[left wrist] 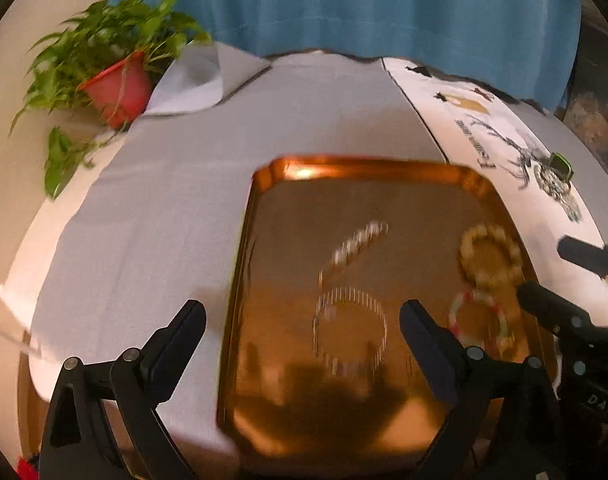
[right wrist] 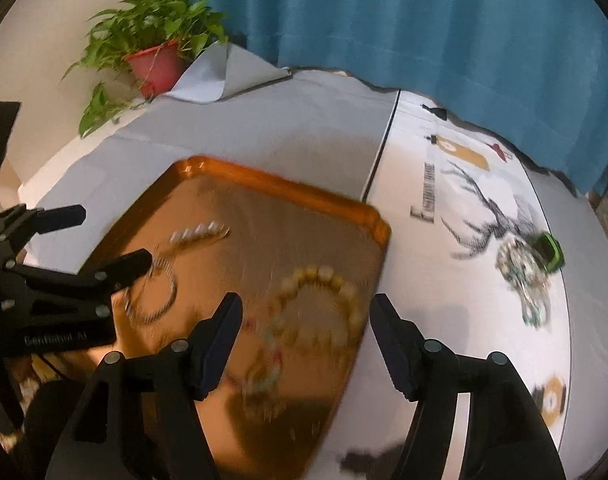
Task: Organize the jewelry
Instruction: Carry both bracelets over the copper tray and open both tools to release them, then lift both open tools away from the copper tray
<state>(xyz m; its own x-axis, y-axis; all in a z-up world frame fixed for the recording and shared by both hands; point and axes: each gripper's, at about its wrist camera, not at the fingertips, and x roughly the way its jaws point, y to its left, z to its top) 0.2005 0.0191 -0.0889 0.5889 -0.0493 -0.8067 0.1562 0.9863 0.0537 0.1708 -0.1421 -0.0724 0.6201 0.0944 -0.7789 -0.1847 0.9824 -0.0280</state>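
A shiny copper tray (left wrist: 368, 168) (right wrist: 287, 188) lies on the grey cloth. On it lie a thin silver chain (left wrist: 350, 330) (right wrist: 151, 300), a pale beaded strand (left wrist: 362, 240) (right wrist: 197, 234), a cream bead bracelet (left wrist: 490, 256) (right wrist: 324, 304) and a pink and green bracelet (left wrist: 482, 320) (right wrist: 263, 376). A green-clasped jewelry pile (left wrist: 556, 182) (right wrist: 524, 272) lies on the printed cloth to the right. My left gripper (left wrist: 304, 328) (right wrist: 111, 236) is open and empty over the tray's near left. My right gripper (right wrist: 304, 316) (left wrist: 560, 268) is open and empty over the tray's right side.
A potted plant in a red pot (left wrist: 119, 88) (right wrist: 157, 62) stands at the far left corner. A blue curtain (left wrist: 344, 4) (right wrist: 424, 32) hangs behind the table. A white cloth with a deer print (left wrist: 504, 148) (right wrist: 484, 216) covers the right side.
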